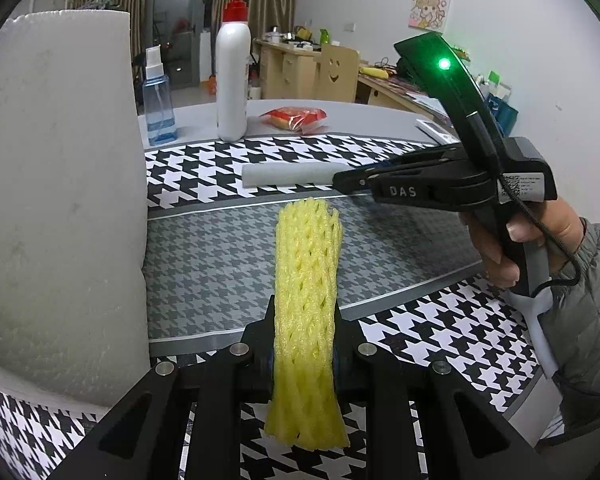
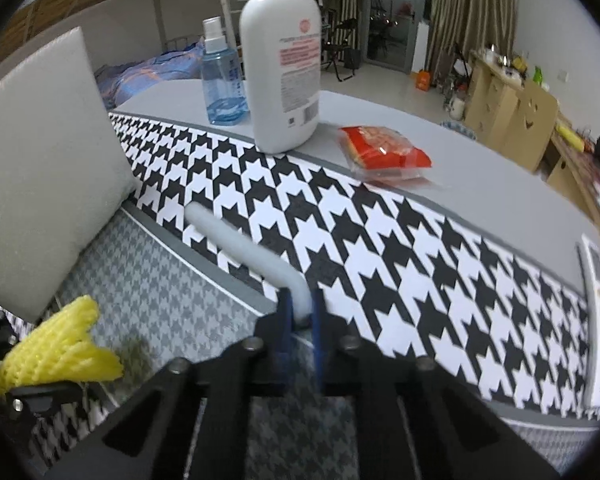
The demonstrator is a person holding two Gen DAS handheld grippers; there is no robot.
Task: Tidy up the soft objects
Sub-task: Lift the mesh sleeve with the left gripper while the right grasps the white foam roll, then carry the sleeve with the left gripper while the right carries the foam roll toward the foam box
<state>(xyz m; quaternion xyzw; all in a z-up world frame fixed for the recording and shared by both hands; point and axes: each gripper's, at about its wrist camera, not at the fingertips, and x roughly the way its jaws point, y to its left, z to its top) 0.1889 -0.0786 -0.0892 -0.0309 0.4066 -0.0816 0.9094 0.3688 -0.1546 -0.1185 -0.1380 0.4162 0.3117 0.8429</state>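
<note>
My left gripper [image 1: 304, 320] is shut on a yellow foam net sleeve [image 1: 306, 280], which sticks out forward over the grey houndstooth mat [image 1: 204, 256]; the sleeve also shows in the right wrist view [image 2: 56, 352]. My right gripper [image 2: 300, 308] is shut on one end of a white foam tube [image 2: 240, 244], which lies along the black-and-white houndstooth cloth [image 2: 380, 240]. In the left wrist view the right gripper [image 1: 348, 182] holds the tube [image 1: 288, 174] beyond the sleeve. A large white foam block [image 1: 56, 200] stands at the left, also in the right wrist view [image 2: 44, 176].
A white pump bottle [image 1: 232, 76] and a blue spray bottle [image 1: 158, 104] stand at the table's far side. A red snack packet [image 1: 296, 117] lies to their right. A white device [image 2: 598, 320] lies at the table's right edge.
</note>
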